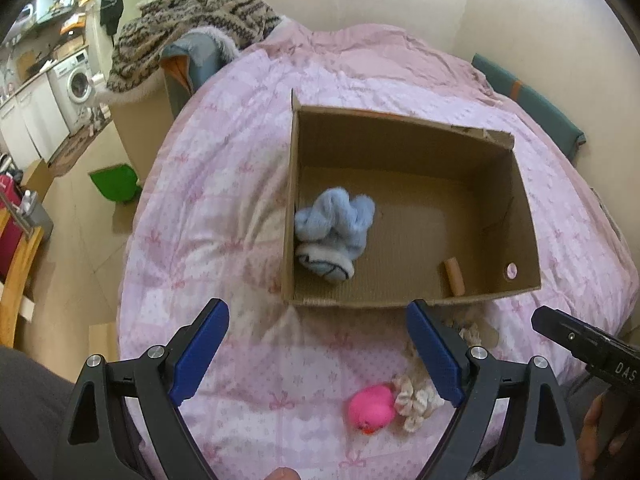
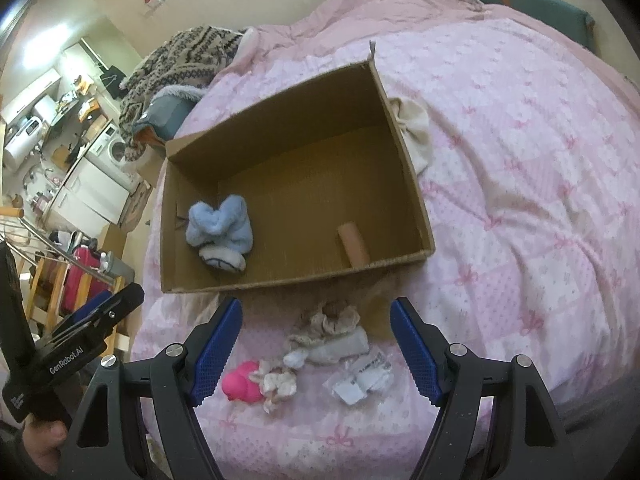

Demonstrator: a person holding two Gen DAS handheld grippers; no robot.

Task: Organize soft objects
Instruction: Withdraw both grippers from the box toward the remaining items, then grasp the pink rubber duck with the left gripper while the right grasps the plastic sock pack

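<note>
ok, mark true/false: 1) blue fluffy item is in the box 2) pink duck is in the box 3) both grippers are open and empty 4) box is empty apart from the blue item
1) The blue fluffy item lies in the cardboard box: true.
2) False: the pink duck lies on the pink bedspread, outside the box.
3) The left gripper and right gripper are open, nothing between the jaws: true.
4) False: a small brown tube also lies inside.

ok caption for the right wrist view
Open right claw above soft items on pink bedspread, cardboard box holding blue sock.
</note>
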